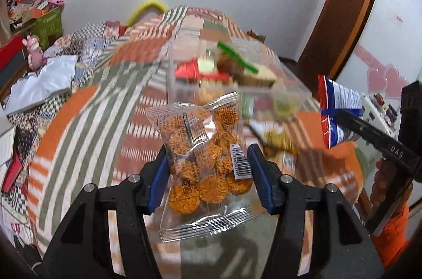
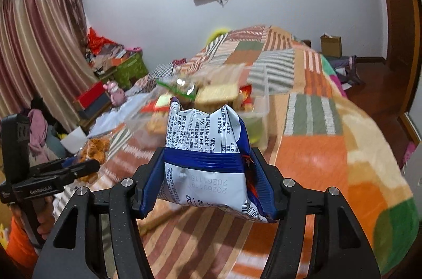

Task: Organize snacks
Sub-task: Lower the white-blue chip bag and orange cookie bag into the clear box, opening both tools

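A bed [image 2: 311, 83] under a patchwork blanket of orange, green and striped squares fills both views. On the middle of the bed, toward its far end, stands a clear plastic box [image 1: 184, 89] already holding several snacks, blurred but showing red, green and tan wrappers. The right gripper [image 2: 208, 173] is clamped on a white and blue snack bag [image 2: 208, 147], its blue pads pressing both sides, and holds it in the air above the near part of the bed, short of the box. The left gripper [image 1: 208, 173] grips a clear packet of round orange crackers [image 1: 205, 152] by its sides, also lifted off the blanket in front of the box. Another small snack packet [image 1: 279, 139] lies on the blanket near the bed's right edge, beside the box.
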Demonstrator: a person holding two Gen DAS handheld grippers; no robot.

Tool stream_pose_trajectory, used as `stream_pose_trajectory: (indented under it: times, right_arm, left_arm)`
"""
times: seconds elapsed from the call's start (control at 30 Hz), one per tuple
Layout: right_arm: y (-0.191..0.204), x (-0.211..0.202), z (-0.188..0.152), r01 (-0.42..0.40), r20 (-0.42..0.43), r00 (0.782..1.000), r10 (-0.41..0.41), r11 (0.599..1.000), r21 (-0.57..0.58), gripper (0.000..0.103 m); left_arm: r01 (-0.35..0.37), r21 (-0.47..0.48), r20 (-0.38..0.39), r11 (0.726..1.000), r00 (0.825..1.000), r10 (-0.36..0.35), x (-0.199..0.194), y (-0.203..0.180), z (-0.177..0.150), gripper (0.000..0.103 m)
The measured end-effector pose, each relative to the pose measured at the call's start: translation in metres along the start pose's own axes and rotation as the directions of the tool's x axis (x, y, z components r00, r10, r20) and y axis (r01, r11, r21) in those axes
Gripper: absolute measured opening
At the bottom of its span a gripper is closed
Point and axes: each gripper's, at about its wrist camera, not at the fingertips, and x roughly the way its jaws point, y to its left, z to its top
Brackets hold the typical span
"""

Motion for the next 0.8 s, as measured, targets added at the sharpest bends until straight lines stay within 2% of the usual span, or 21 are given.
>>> stream_pose_trajectory:
  times: [0.23, 0.37, 0.6, 0.8]
  right_arm:
    - [-0.002, 0.016, 0.025, 0.013, 0.034, 0.999, -0.012, 1.0, -0.011, 0.059]
    - [-0.003, 0.027, 0.037, 0.027, 0.035, 0.999, -0.026, 1.0, -0.016, 0.059]
    - [-0.008, 0.054, 0.058, 0.065, 0.024, 0.998, -0.065, 0.997, -0.028, 0.059]
    - [-0.004, 0.081, 0.066, 0.092, 0.0, 0.996, -0.093, 0.992, -0.086, 0.059]
  left_arm:
    - [0.015, -0.024, 0.039, 1.0, 0.999, -0.014, 0.023, 0.001, 0.044, 0.057]
    - [-0.013, -0.024, 0.046, 1.0, 0.999, 0.014, 0.041, 0.005, 0.065, 0.057]
    - [-0.051, -0.017, 0.025, 0.999, 0.998, 0.051, 0.074, 0.011, 0.092, 0.057]
    - [-0.075, -0.021, -0.011, 0.997, 0.997, 0.075, 0.101, 0.018, 0.105, 0.057]
